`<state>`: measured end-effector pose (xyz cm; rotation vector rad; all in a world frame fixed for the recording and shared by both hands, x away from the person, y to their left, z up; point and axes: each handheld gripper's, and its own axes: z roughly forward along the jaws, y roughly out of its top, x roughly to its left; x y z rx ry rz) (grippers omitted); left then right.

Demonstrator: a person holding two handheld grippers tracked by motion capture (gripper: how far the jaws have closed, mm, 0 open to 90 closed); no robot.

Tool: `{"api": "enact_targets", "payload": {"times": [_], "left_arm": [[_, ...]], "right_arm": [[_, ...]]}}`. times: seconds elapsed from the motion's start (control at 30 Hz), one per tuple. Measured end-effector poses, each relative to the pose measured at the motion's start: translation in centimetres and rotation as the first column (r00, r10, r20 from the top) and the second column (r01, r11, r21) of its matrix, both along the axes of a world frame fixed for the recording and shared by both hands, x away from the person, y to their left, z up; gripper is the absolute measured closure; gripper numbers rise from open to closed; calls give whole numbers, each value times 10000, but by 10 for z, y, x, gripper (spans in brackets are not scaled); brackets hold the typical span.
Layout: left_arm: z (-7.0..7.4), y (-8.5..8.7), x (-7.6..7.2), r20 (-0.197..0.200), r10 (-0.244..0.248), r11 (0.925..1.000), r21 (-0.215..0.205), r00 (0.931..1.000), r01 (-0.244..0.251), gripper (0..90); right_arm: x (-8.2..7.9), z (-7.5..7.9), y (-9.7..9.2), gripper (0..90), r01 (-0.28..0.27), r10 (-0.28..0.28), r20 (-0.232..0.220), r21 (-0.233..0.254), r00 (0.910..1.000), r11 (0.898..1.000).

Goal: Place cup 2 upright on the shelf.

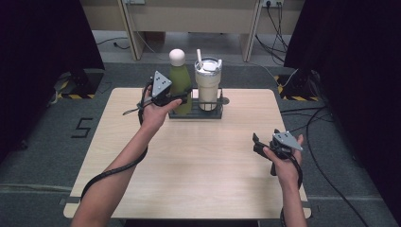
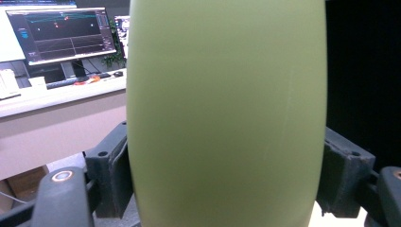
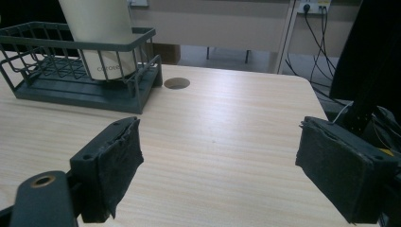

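Observation:
An olive-green bottle [image 1: 181,82] with a pale round cap stands upright at the left end of a dark wire basket [image 1: 196,115]. My left gripper [image 1: 176,98] is shut on its body. In the left gripper view the bottle [image 2: 227,113] sits between the two pads [image 2: 111,179], which press on its sides. Whether its base rests in the basket I cannot tell. A cream tumbler [image 1: 208,85] with lid and straw stands in the basket's right half. My right gripper [image 1: 257,144] hovers open over the table's right side, its jaws [image 3: 220,170] wide apart with nothing between them.
The basket [image 3: 142,33] with the tumbler [image 3: 101,33] lies ahead and left of the right gripper. A round cable hole [image 3: 177,83] is set in the wooden table [image 1: 203,161] beside the basket. Cables trail on the floor to the right. A monitor [image 2: 61,33] stands on a desk behind.

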<state>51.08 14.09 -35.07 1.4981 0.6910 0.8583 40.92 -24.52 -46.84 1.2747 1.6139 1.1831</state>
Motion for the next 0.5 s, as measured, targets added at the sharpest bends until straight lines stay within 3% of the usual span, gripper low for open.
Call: {"api": "enact_targets", "payload": {"times": [0.5], "left_arm": [[3, 3, 22, -102, 623, 9980, -91, 9980, -624, 211]], "right_arm": [[0, 0, 1, 146, -25, 25, 31, 70, 10000, 10000]]}}
